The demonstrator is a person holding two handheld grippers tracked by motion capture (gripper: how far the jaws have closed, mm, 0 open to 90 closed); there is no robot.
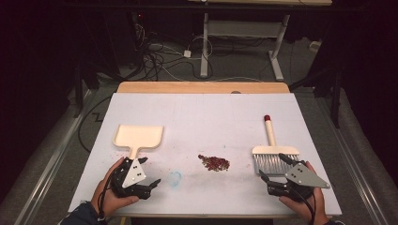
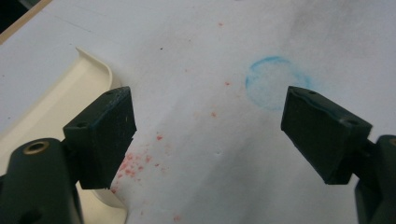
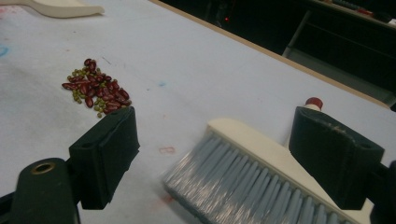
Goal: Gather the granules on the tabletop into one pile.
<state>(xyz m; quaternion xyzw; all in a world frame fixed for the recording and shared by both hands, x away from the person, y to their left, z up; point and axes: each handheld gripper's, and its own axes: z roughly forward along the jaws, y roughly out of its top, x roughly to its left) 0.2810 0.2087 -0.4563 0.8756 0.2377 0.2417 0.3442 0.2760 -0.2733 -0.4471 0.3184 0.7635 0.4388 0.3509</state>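
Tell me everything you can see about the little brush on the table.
The brush is a small hand broom with a cream, plastic-looking head and handle, a dark red cap at the handle's far tip, and grey bristles pointing toward the person. It lies flat on the white table cover, right of the bean pile. The open right gripper hovers at the bristles; whether it touches them is unclear.

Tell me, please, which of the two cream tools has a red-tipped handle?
The brush, at the right by the right claw. Its handle ends in a red cap; the dustpan at the left is all cream.
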